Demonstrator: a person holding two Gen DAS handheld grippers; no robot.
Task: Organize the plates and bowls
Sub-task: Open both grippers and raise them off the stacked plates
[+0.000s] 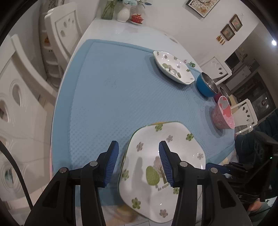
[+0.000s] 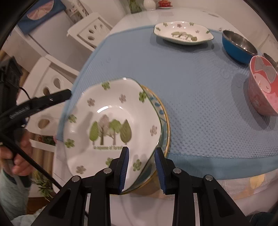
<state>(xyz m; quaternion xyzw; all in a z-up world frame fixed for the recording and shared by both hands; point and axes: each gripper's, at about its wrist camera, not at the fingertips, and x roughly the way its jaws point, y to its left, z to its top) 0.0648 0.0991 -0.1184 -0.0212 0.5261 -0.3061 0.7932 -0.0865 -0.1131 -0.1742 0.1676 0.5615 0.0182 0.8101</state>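
A white plate with painted trees (image 2: 111, 121) rests in a gold-rimmed patterned plate (image 2: 165, 120) at the near corner of the blue mat (image 2: 199, 104), overhanging the table edge. My right gripper (image 2: 141, 166) is shut on the near rim of both plates, one pad inside and one outside. In the left wrist view my left gripper (image 1: 139, 156) hangs open above the left rim of the white plate (image 1: 156, 156), its pads clear of it. A matching tree plate (image 1: 173, 67), a blue steel-lined bowl (image 1: 206, 85) and a pink bowl (image 1: 223, 113) stand at the mat's far right.
Another steel bowl (image 2: 270, 59) sits behind the pink bowl (image 2: 262, 87). Vases (image 1: 123, 13) and a small red pot (image 1: 137, 18) stand at the table's far end. White chairs (image 1: 62, 29) line the left side. A person's hand (image 2: 19, 156) holds the left gripper's handle.
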